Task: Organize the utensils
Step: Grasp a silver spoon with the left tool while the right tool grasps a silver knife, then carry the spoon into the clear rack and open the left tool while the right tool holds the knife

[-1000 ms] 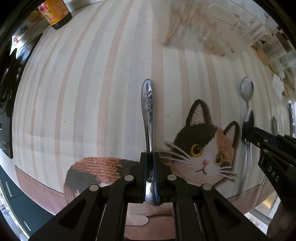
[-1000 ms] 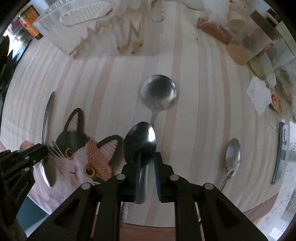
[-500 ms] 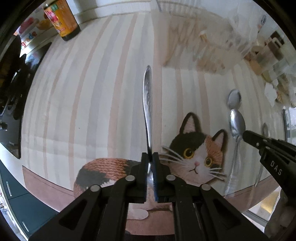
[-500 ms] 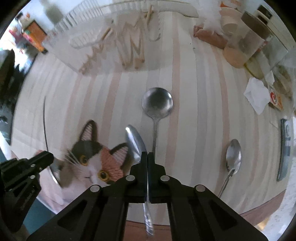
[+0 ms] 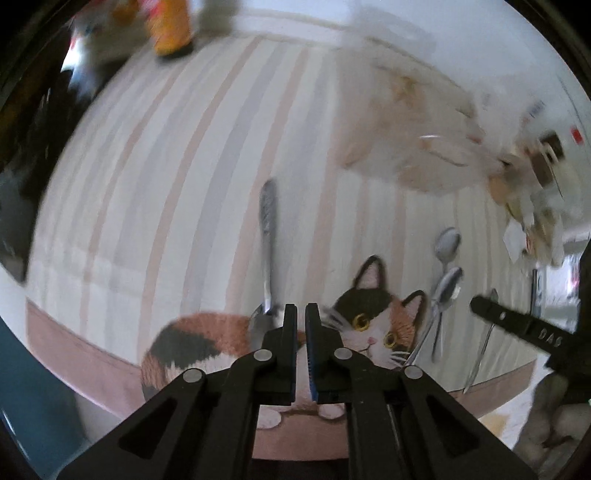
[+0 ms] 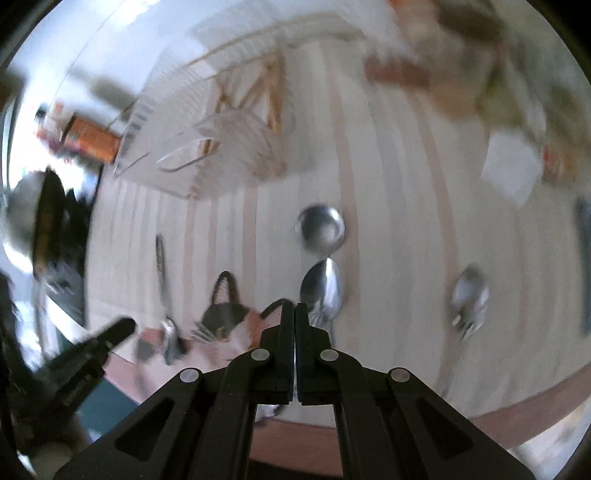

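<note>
Bottle [image 5: 168, 29]: orange label, far left at the top edge; motion blur, so I cannot read it.
Striped cloth [image 5: 166, 184]: covers the table; its printed cat [image 5: 369, 321] is partly hidden behind my left tool.
Left spoon [image 5: 267, 221]: lies flat on the cloth, handle pointing away; its bowl sits on the cat's body, partly hidden behind a left finger.
Left gripper [image 5: 301, 314]: jaws have just been opening; a narrow gap shows, with nothing between the pads.
Clear rack [image 6: 229, 136]: beyond the spoons, wooden sticks inside; too smeared for me to count them.
Round spoon [image 6: 320, 230]: on the cloth, right of the cat.
Oval spoon [image 6: 321, 291]: just below the round one, on the cloth; its handle runs behind my right tool. From the left wrist the two handles seem to cross.
Right gripper [image 6: 295, 310]: jaws pressed together, nothing clamped that I can see.
Small spoon [image 6: 471, 299]: apart to the right, badly blurred.
Dark flat object [image 6: 583, 266]: cut off by the right edge; I cannot identify it.
</note>
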{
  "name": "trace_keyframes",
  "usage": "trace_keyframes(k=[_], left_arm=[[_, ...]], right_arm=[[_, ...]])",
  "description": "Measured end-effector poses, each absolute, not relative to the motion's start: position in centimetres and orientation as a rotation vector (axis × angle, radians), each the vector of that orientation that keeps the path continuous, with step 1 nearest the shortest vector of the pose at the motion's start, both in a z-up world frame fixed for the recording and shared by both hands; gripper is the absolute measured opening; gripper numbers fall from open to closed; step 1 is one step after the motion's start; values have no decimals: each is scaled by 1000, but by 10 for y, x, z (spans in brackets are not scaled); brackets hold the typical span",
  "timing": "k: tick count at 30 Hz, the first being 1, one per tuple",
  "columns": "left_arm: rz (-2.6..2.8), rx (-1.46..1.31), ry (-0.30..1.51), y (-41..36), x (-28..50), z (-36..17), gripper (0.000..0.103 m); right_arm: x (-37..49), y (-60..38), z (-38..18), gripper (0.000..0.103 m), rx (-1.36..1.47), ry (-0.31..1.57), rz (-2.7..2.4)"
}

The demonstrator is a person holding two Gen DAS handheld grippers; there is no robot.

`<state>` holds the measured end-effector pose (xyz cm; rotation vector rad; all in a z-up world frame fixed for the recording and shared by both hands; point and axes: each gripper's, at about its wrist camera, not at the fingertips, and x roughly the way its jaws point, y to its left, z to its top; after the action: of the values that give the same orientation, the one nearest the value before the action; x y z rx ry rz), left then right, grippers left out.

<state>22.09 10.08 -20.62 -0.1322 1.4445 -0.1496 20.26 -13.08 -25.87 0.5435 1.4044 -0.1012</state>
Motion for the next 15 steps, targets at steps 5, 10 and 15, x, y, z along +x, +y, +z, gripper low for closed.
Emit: trace_keyframes(k=[5,10,15], left_arm=[[-75,-187,1513,126,218,-229,21],[-46,-209,1546,130,213,-244,28],[-66,-210,1562,119,214,-252,39]], right_arm=[[208,-122,-295,19,620,1493,-113],[213,-103,-315,32,522,1512,-158],[229,-77,-318,38,295,1492,-246]])
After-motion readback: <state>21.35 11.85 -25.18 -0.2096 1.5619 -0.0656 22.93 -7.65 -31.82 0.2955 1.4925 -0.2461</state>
